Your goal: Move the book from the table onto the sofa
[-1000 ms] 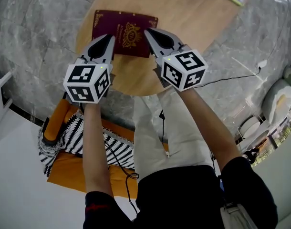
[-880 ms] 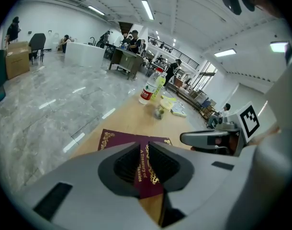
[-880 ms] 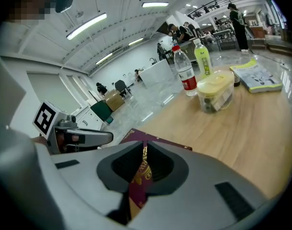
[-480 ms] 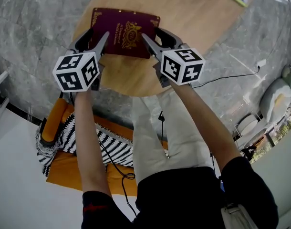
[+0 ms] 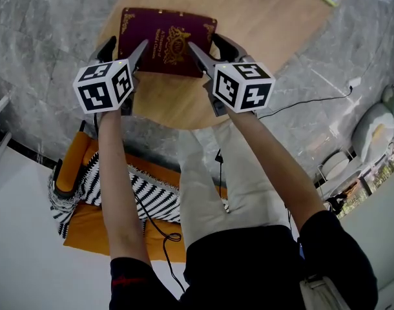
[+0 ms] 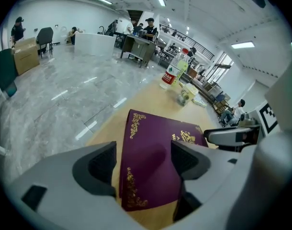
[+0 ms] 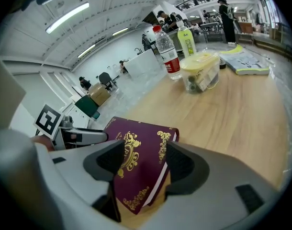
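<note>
A maroon book [image 5: 165, 37] with gold ornament lies flat on the round wooden table [image 5: 248, 24]. My left gripper [image 5: 123, 51] straddles its near left corner, one jaw outside the edge and one over the cover. My right gripper [image 5: 210, 48] straddles the near right corner the same way. Both pairs of jaws are opening, and no pad presses on the book. In the left gripper view the book [image 6: 151, 171] lies between wide jaws [image 6: 145, 162]. The right gripper view shows the book's [image 7: 136, 152] page edge between the pads [image 7: 179, 163]. The orange sofa [image 5: 87, 228] is below, beside my legs.
A black-and-white striped throw [image 5: 145, 196] lies on the sofa. Farther along the table stand a water bottle [image 7: 169, 56], a green bottle [image 7: 188, 40], a plastic container [image 7: 199, 71] and a booklet [image 7: 245, 61]. A cable [image 5: 313, 102] runs across the marble floor.
Both grippers sank toward the book and their jaws went from shut to wide apart. They now bracket its near corners, and the left one has shifted left.
</note>
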### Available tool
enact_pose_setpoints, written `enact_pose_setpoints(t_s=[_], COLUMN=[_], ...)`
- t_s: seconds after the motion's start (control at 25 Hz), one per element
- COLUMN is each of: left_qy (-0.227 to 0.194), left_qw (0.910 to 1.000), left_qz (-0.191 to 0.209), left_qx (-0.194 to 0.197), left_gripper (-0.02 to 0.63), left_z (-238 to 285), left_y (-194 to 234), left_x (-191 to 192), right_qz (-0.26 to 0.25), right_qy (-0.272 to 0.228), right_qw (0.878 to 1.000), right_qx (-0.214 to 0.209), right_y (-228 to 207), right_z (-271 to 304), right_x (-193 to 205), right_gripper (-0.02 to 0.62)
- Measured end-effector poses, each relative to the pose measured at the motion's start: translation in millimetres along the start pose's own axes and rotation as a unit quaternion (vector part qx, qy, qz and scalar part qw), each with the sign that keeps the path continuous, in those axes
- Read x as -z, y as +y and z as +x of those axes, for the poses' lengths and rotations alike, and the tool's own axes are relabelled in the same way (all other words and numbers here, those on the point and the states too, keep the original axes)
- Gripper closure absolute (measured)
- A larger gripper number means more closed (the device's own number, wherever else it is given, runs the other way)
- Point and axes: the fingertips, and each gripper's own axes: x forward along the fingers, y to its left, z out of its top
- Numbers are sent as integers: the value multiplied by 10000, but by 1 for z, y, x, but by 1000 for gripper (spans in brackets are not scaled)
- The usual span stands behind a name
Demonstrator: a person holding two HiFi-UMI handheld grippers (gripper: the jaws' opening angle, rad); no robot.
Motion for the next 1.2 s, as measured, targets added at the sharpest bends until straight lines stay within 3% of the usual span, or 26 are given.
enact_pose_setpoints(t_s=[0.48, 0.8, 1.2], left_qy=[106, 123, 168], left_qw=[9998, 9991, 9969], left_qz=[-92, -193, -391], left_qx=[152, 360, 661], left_gripper=[252, 253, 256], left_z=[8, 12, 16], left_y=[2, 1, -3], left_x=[5, 6, 6], right_qz=[-177, 751, 1143], right_qy=[247, 562, 693], right_qw=[9992, 9956, 9901], right_qx=[260, -84, -423], right_y=[-12, -17, -17], right_z=[2, 23, 32], right_x=[0, 16, 23], right_gripper=[322, 314, 291])
